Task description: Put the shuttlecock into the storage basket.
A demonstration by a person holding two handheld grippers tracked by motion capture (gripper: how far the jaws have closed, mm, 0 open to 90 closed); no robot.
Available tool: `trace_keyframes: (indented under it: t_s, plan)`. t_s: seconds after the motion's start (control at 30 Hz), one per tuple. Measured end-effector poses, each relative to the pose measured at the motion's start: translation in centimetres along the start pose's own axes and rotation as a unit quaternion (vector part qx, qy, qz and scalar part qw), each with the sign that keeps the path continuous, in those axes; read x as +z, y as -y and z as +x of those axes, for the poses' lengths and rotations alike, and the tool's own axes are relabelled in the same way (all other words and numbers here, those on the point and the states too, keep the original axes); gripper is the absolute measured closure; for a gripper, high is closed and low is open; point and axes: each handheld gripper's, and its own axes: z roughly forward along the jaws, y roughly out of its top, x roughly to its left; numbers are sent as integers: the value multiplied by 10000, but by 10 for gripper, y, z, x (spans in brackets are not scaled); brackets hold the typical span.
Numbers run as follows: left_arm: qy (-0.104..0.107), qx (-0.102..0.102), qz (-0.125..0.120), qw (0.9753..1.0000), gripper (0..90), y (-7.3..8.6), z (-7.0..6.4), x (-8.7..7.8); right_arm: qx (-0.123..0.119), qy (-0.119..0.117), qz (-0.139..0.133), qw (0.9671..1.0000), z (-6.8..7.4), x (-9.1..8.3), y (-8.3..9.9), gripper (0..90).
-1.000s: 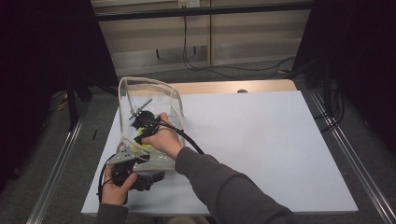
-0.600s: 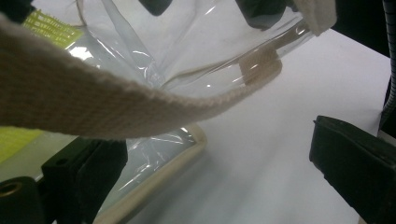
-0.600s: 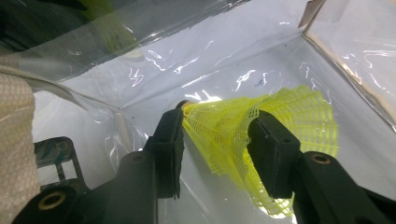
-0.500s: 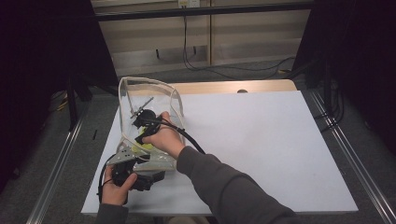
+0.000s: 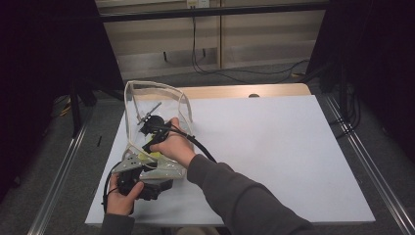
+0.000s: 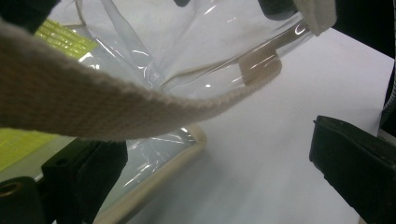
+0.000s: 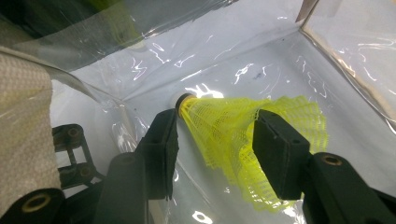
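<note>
A clear plastic bag [image 5: 157, 92] with beige trim stands at the left of the white table [image 5: 274, 147]. My right gripper [image 5: 149, 121] reaches down into it. In the right gripper view a yellow mesh shuttlecock [image 7: 224, 126] lies inside the bag [image 7: 261, 56], its cork pointing away, and my right gripper [image 7: 215, 140] is shut on its skirt, a jaw against each side. My left gripper [image 5: 162, 186] sits at the bag's near bottom corner. In the left gripper view it [image 6: 219, 182] stands wide open, with the bag's beige strap [image 6: 93, 107] crossing above the jaws.
A yellow label [image 6: 60, 37] shows through the bag's wall. The table's right half is bare white board. Metal rails [image 5: 364, 161] run along both sides of the table, and cables [image 5: 220, 73] lie on the floor behind it.
</note>
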Motion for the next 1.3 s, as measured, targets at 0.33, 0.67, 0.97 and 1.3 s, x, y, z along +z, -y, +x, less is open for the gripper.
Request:
trace_keyframes:
  t_s: [0.33, 0.67, 0.97, 1.3]
  plan:
    - [3, -2, -7, 10000, 42, 0, 0, 0, 112, -18, 2, 9999, -2, -3, 2, 465]
    - [2, 13, 13, 10000, 42, 0, 0, 0, 160, -35, 18, 9999, -2, -5, 3, 463]
    - [15, 14, 14, 10000, 42, 0, 0, 1, 169, -61, 58, 9998, -2, -7, 3, 445]
    - [5, 9, 3, 10000, 42, 0, 0, 1, 193, -58, 44, 9998, -2, -9, 3, 445]
